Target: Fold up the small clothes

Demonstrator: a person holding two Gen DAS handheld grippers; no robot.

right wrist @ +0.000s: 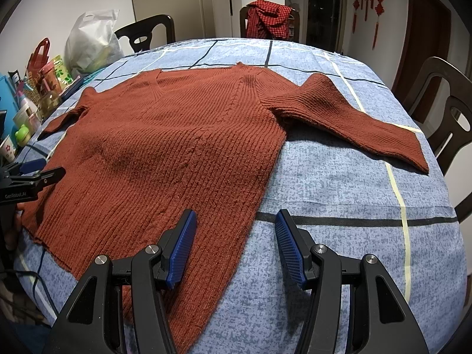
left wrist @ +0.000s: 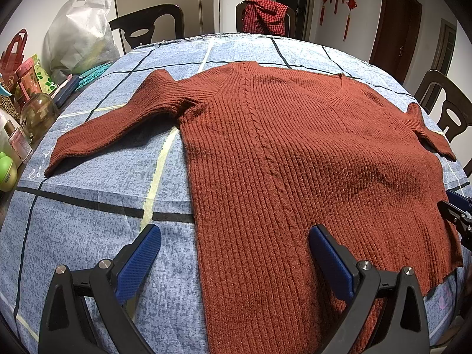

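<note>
A rust-red ribbed knit sweater (left wrist: 289, 153) lies flat and spread out on the blue checked tablecloth (left wrist: 97, 221), V-neck away from me, both sleeves out to the sides. It also shows in the right wrist view (right wrist: 165, 147). My left gripper (left wrist: 234, 236) is open and empty, above the sweater's lower left hem edge. My right gripper (right wrist: 236, 221) is open and empty, above the lower right hem edge. The right gripper shows at the right edge of the left wrist view (left wrist: 455, 209); the left gripper shows at the left edge of the right wrist view (right wrist: 32, 174).
Bottles, jars and bags (left wrist: 23, 94) crowd the table's left edge, with a white plastic bag (left wrist: 79, 35) behind. Dark chairs stand around the table; the far one holds a red checked cloth (left wrist: 265, 14). Another chair (right wrist: 442, 103) is at the right.
</note>
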